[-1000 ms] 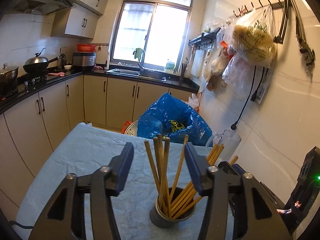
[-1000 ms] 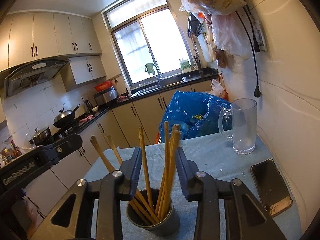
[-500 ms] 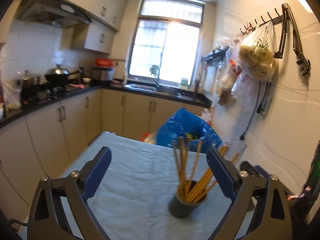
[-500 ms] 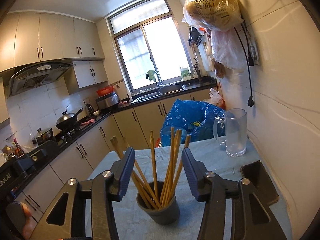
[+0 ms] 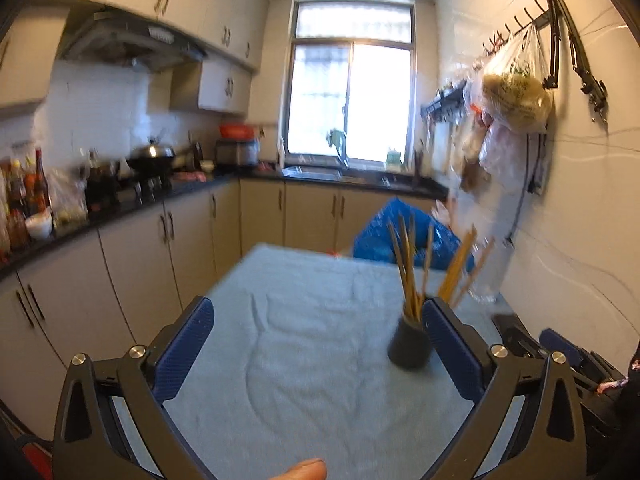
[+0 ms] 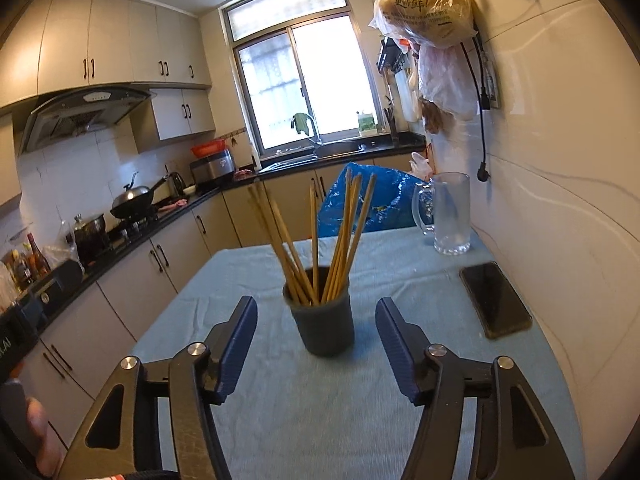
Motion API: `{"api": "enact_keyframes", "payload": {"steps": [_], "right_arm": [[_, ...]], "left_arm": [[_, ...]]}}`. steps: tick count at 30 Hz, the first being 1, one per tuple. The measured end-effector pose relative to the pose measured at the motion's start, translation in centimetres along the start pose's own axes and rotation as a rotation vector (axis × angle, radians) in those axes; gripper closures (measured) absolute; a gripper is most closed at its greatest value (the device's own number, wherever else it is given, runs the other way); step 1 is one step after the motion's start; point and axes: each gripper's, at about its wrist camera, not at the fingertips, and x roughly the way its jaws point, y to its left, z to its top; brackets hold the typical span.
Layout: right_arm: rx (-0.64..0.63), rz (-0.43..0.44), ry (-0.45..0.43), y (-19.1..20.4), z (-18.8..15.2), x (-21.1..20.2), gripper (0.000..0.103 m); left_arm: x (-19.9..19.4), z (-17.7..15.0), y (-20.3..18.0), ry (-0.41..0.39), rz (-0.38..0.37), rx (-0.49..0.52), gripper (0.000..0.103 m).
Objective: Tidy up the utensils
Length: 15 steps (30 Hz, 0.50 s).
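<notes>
Blue-clothed table [image 6: 400,420] bears a dark cup [image 6: 323,318] holding upright chopsticks [image 6: 316,236].

From my right wrist view I can read Chinese characters printed on the plastic bag [image 6: 426,4] hanging on the wall; the lower line looks like "更新鲜!", the line above seems to read "现煮" with the rest unclear. At the left edge, the left gripper's body [image 6: 8,346] shows the letters "AI".
</notes>
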Motion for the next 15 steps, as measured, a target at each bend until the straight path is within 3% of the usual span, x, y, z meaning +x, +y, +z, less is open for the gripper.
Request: {"api": "enact_keyframes", "payload": {"steps": [4, 15], "right_arm": [[-0.004, -0.026, 0.021, 0.2, -2.0, -0.6, 0.034], [-0.028, -0.093, 0.076, 0.2, -5.0, 0.6, 0.033]], "left_arm": [[0.6, -3.2, 0.1, 0.094, -0.019, 0.007, 0.0], [2.4, -7.6, 1.5, 0.225, 0.075, -0.032, 0.0]]}}
